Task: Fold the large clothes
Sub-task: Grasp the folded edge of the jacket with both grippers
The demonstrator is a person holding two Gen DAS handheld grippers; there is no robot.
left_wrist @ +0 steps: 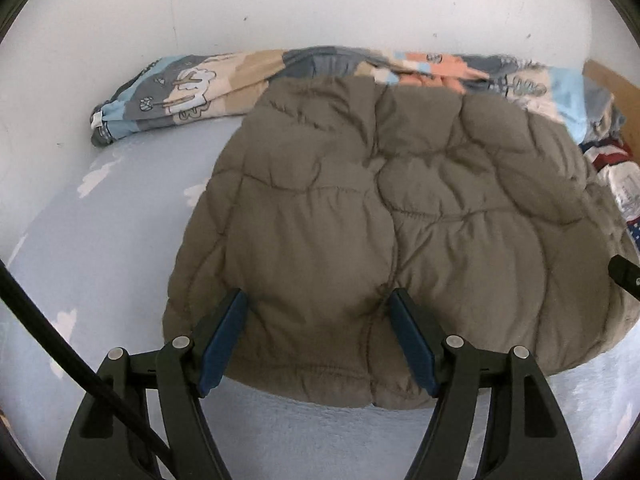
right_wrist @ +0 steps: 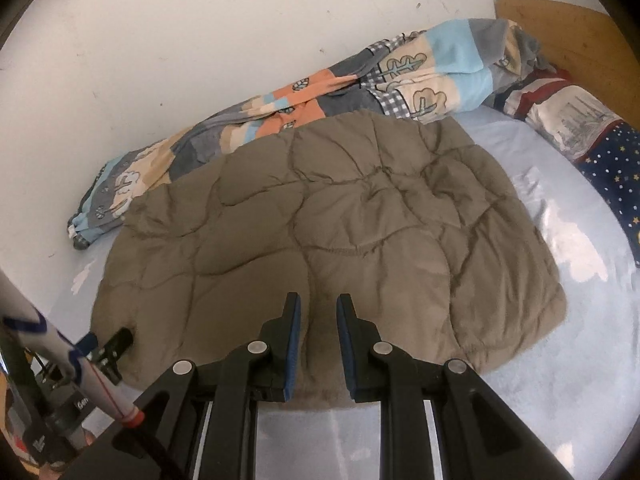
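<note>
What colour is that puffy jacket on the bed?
Plain olive-brown jacket, with quilted stitching; clearest in the right wrist view.

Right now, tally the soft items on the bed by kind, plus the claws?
Quilted jackets: 1, olive-brown jacket
Patterned duvets: 1, bunched duvet along the wall
Pillows: 1, printed pillow by the headboard
Claws: 2, left claw, right claw, both open
Total: 5

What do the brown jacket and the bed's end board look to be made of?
Jacket: probably a matte woven shell over soft padding; stitched seams divide it into puffy, wrinkled panels. Board: looks like wood or wood veneer, smooth tan with faint grain; which one cannot be told.
</note>
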